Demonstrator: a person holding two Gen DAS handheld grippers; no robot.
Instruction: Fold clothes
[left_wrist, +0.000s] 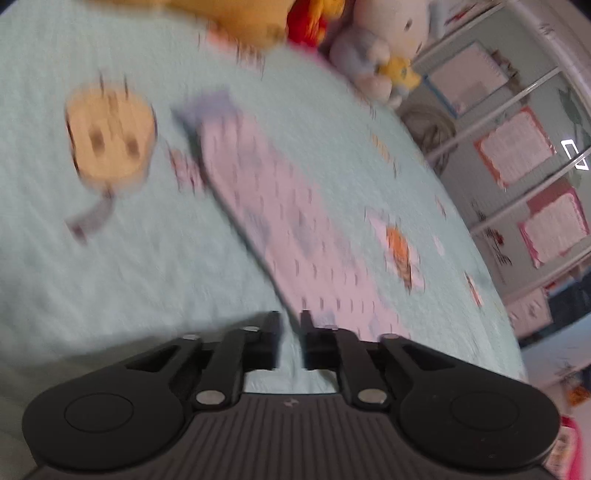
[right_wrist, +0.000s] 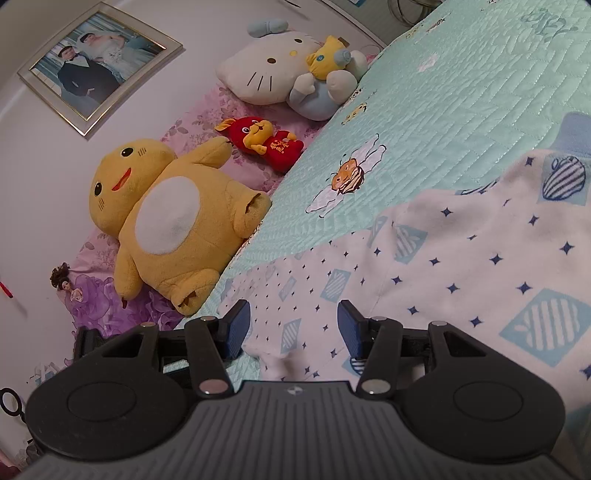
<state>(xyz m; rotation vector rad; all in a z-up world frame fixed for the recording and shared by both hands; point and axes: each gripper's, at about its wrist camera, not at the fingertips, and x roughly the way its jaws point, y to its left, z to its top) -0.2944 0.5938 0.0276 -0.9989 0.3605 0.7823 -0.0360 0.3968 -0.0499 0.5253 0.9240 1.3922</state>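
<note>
Left wrist view: looks forward from behind the left gripper (left_wrist: 291, 325), tilted, from above and a little back, down across the mint quilt (left_wrist: 110, 277) toward the folded garment (left_wrist: 280, 221) and the glass-doored cabinet (left_wrist: 517, 147) at far right, all motion-blurred. Right wrist view: sits low and close behind the right gripper (right_wrist: 293, 325), nearly on the garment (right_wrist: 461, 258), facing along the quilt (right_wrist: 443, 92) toward the wall with the framed photo (right_wrist: 96, 62). Shared by both: quilt, garment, and the plush toys, namely the white cat (left_wrist: 391, 22) (right_wrist: 266, 70) and the yellow one (left_wrist: 236, 22) (right_wrist: 166, 218).
</note>
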